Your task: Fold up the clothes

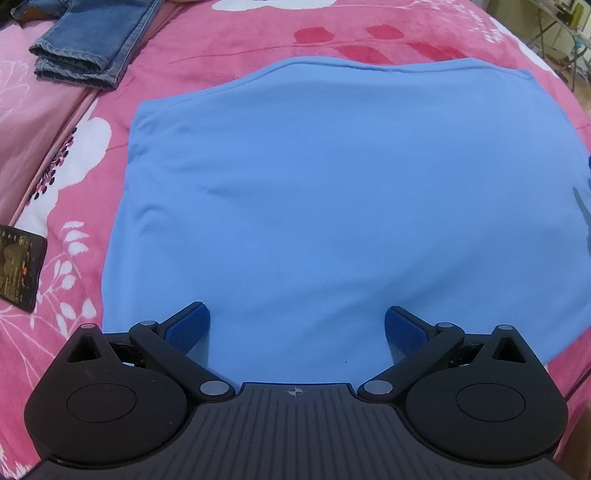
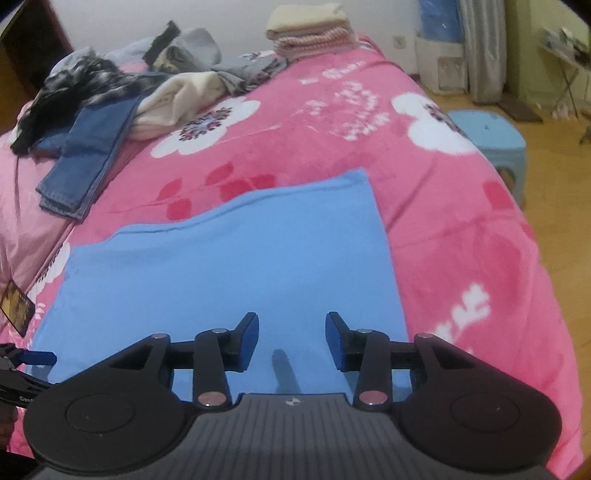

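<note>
Left gripper: your left gripper [image 1: 297,330] hangs over the near edge of the blue shirt [image 1: 332,206], fingers spread wide with nothing between them. The blue pads [image 1: 186,328] sit just above the cloth; can't tell if they actually touch it.

Right gripper: your right gripper [image 2: 291,341] is over the near edge of the same shirt too, fingers apart and empty, though not as wide as the left one. Its shadow falls on the cloth right between the fingers.

Shirt: the blue shirt lies flat on the pink bed cover [image 2: 461,221], already folded into a rough rectangle. The far edge is stepped, with the right part reaching further up the bed than the left. Its right side runs close to the bed's right edge.

Jeans: folded jeans [image 1: 92,40] lie near the bed's far left, well apart from the shirt.

Clothes pile: a loose heap of clothes [image 2: 155,85] sits at the far left corner, touching the jeans.

Folded stack: a small neat stack of folded things [image 2: 310,29] is at the far edge.

Phone: a phone [image 1: 18,266] with its screen lit lies by the left edge, near the shirt.

Stool: a light blue stool [image 2: 491,136] stands on the floor just beside the bed's right edge.
</note>
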`<action>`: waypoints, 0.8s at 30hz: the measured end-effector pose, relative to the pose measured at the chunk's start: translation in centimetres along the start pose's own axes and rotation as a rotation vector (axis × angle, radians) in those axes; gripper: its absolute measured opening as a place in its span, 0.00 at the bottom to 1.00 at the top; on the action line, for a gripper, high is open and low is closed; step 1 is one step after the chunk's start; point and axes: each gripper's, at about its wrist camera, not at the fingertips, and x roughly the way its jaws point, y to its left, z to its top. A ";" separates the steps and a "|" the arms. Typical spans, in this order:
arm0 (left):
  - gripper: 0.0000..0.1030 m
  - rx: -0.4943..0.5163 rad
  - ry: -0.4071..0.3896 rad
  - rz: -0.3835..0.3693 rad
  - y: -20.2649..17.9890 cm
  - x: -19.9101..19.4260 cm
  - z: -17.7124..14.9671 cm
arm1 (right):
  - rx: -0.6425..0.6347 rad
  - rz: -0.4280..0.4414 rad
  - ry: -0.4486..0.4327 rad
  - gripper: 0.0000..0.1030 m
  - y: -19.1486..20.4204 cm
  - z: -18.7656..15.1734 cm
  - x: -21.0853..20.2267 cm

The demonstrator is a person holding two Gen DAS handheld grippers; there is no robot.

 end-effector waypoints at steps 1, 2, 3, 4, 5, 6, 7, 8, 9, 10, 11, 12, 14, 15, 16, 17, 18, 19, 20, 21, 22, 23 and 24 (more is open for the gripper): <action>1.00 -0.001 0.000 0.000 0.0 0.0 0.0 | -0.016 -0.004 -0.003 0.47 0.4 0.1 0.1; 1.00 -0.002 0.001 0.000 0.0 0.0 0.1 | -0.031 -0.005 -0.005 0.54 0.8 0.2 0.3; 1.00 -0.003 0.001 0.000 0.1 0.0 0.1 | -0.047 -0.007 -0.007 0.58 1.1 0.3 0.4; 1.00 -0.004 0.001 -0.001 0.1 0.0 0.1 | -0.063 -0.009 -0.009 0.61 1.5 0.4 0.6; 1.00 -0.004 0.001 -0.001 0.1 0.0 0.1 | -0.078 -0.010 -0.011 0.61 1.9 0.5 0.7; 1.00 -0.005 0.001 -0.002 0.1 0.1 0.1 | -0.089 -0.008 -0.011 0.61 2.1 0.6 0.8; 1.00 -0.005 0.001 -0.002 0.1 0.1 0.1 | -0.095 -0.003 -0.010 0.61 2.3 0.6 1.0; 1.00 -0.006 0.001 -0.003 0.2 0.1 0.1 | -0.100 0.002 -0.008 0.61 2.5 0.7 1.2; 1.00 -0.006 0.001 -0.003 0.2 0.1 0.2 | -0.099 0.007 -0.006 0.61 2.6 0.9 1.3; 1.00 -0.006 0.001 -0.004 0.2 0.1 0.2 | -0.099 0.011 -0.003 0.61 2.7 1.0 1.5; 1.00 -0.006 0.001 -0.004 0.2 0.1 0.2 | -0.098 0.016 -0.001 0.61 2.8 1.1 1.6; 1.00 -0.007 0.000 -0.005 0.3 0.1 0.2 | -0.097 0.021 -0.001 0.61 3.0 1.2 1.7; 1.00 -0.008 -0.004 -0.005 0.3 0.1 0.1 | -0.093 0.032 -0.002 0.62 3.2 1.4 1.8; 1.00 -0.008 -0.005 -0.006 0.3 0.1 0.1 | -0.090 0.038 -0.004 0.62 3.4 1.5 1.8; 1.00 -0.008 -0.007 -0.007 0.3 0.1 0.1 | -0.084 0.047 -0.005 0.64 3.5 1.4 1.7; 1.00 -0.009 -0.009 -0.007 0.3 0.1 0.1 | -0.079 0.056 -0.006 0.66 3.6 1.4 1.7; 1.00 -0.009 -0.010 -0.009 0.4 0.1 0.0 | -0.075 0.065 -0.008 0.67 3.8 1.3 1.6; 1.00 -0.010 -0.011 -0.013 0.4 0.1 0.0 | -0.075 0.072 -0.011 0.67 3.9 1.3 1.5; 1.00 -0.012 -0.012 -0.016 0.5 0.1 0.0 | -0.074 0.078 -0.015 0.68 4.1 1.2 1.4; 1.00 -0.013 -0.014 -0.019 0.5 0.1 0.0 | -0.074 0.082 -0.020 0.68 4.2 1.1 1.3; 1.00 -0.013 -0.015 -0.024 0.6 0.1 -0.1 | -0.071 0.085 -0.024 0.70 4.4 1.0 1.2; 1.00 -0.014 -0.017 -0.029 0.7 0.1 -0.1 | -0.066 0.086 -0.028 0.70 4.5 1.0 1.2; 1.00 -0.014 -0.018 -0.035 0.8 0.1 -0.1 | -0.061 0.088 -0.030 0.70 4.5 1.0 1.1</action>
